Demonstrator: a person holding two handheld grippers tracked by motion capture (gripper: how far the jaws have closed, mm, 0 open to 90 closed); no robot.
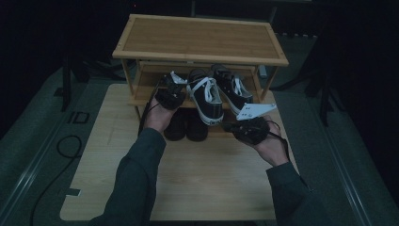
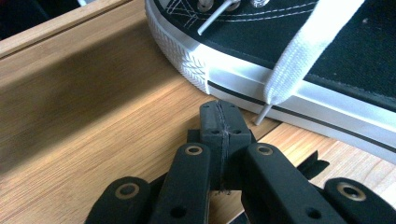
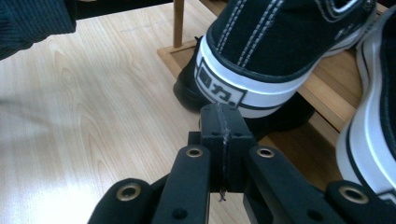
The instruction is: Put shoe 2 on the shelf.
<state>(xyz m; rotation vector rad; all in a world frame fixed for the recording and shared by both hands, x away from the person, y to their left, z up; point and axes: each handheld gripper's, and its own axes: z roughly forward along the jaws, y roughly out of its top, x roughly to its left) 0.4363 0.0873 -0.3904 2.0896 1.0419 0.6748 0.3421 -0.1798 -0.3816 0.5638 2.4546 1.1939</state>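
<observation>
Both pairs of jaws are pressed together with nothing between them. In the left gripper view the left gripper (image 2: 219,109) has its pads meeting along a thin seam, tips resting just short of the white sole of a sneaker (image 2: 289,51). A flat white lace (image 2: 299,56) hangs down over that sole, its plastic tip ending just to the right of the jaw tips, near them; whether it touches them I cannot tell. Below and left of the jaws lies the wooden shelf (image 2: 93,135) of the rack.

In the right gripper view the right gripper (image 3: 219,114) is likewise closed and empty, its tips just under the heel (image 3: 229,88) of the same sneaker, where a black label sits on the white rubber. The heel juts out past the shelf edge above the jaws. A dark shoe (image 3: 187,93) stands beneath it on the lower level, beyond the tips. A second sneaker (image 3: 373,121) lies to the right of the jaws. The pale table (image 3: 84,130) spreads to their left.

From the high view, the left gripper (image 1: 170,92) sits at the sneaker's (image 1: 206,96) left side and the right gripper (image 1: 249,128) near its heel; the rack (image 1: 197,37) stands behind.
</observation>
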